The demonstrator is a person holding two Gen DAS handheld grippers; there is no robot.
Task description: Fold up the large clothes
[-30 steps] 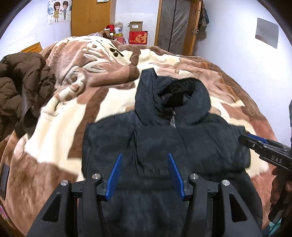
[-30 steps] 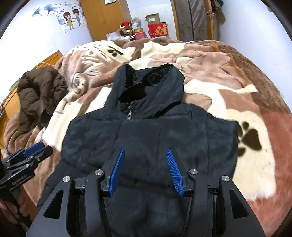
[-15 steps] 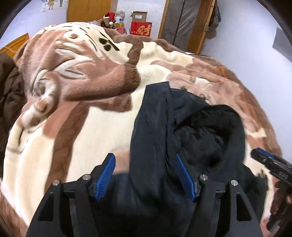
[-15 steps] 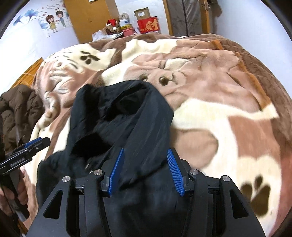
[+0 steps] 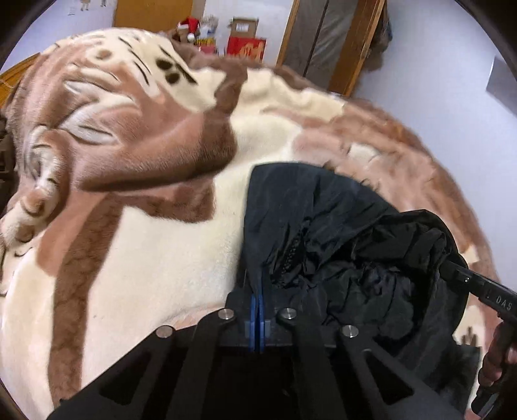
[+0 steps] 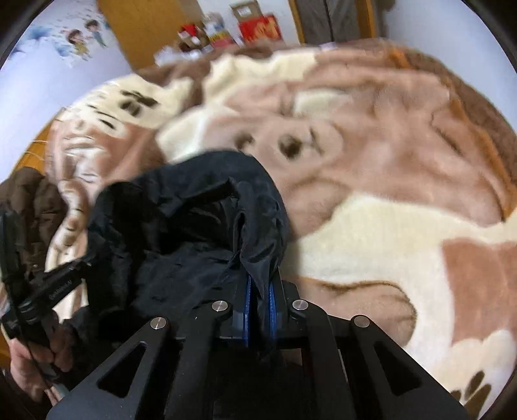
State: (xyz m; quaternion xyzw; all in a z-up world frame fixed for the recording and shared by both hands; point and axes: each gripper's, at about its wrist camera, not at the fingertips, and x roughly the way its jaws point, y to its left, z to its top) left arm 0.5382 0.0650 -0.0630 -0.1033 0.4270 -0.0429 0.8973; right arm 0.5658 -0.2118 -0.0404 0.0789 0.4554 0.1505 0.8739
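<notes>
Black jacket hood gripped at both edges on the blanket-covered bed.

The left tool [image 5: 257, 299] is clamped on the hood's left edge, the right tool [image 6: 258, 292] on its right edge, both angled downward. The black jacket [image 5: 339, 245] is bunched between them; open blanket [image 6: 387, 226] is seen beyond and to either side.

1. Blanket [image 5: 129, 265], brown and cream, covers the bed.
2. Brown coat [image 6: 29, 200] lies at its left edge.
3. Red box [image 5: 246, 48] stands beyond, beside a wooden door [image 5: 152, 14].
4. Poster [image 6: 77, 42] on wall.
</notes>
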